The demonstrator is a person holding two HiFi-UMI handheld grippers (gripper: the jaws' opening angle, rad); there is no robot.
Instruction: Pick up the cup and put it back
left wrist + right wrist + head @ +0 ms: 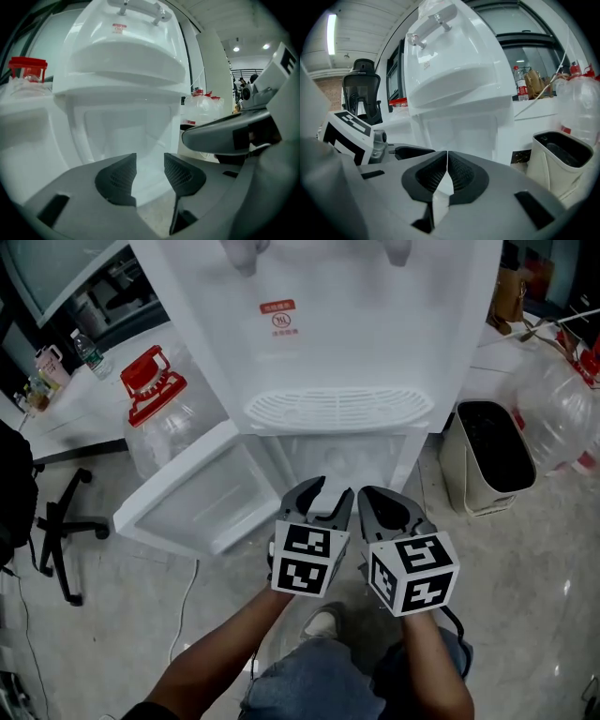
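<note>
Starting from your left gripper (150, 161), note that its jaws stand partly apart with nothing between them, only the pale inside of the cabinet (339, 461) beyond. Your right gripper (447, 157) has its jaws pressed together and empty, just beside the left one in front of the water dispenser (337, 324). No cup can be made out in any view. The open cabinet under the drip tray (337, 409) is washed out white, so the cup most likely sits somewhere inside it, but you should not count on that. Look into the cabinet first, and spread the left jaws wider before you reach in, since the present gap looks narrow for a cup. Steer clear of the door (187, 498), which hangs open at the cabinet's left edge. Come at the cup level, close on its wall below the rim, and hold the right gripper back so the two do not collide.
</note>
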